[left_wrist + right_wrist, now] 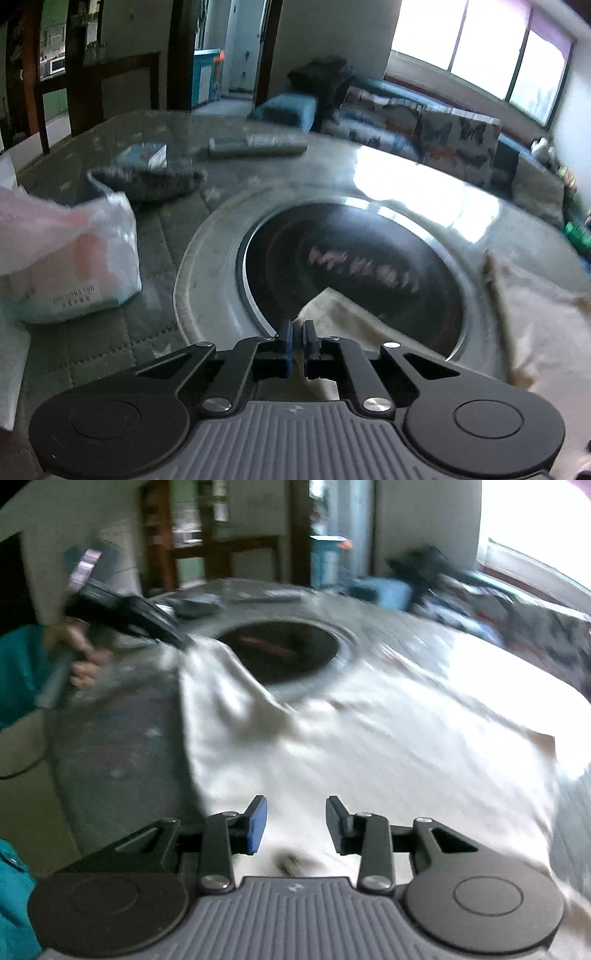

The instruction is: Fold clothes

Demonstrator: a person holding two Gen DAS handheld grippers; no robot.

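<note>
The left claw has its blue pads pressed together, pinching a corner of the cream garment over the dark round inset in the counter. From the right wrist view the garment lies spread across the near right of the counter, its far left corner lifted. The right claw hangs spread above the garment's near edge, gripping nothing. A plastic bag sits at the left.
</note>
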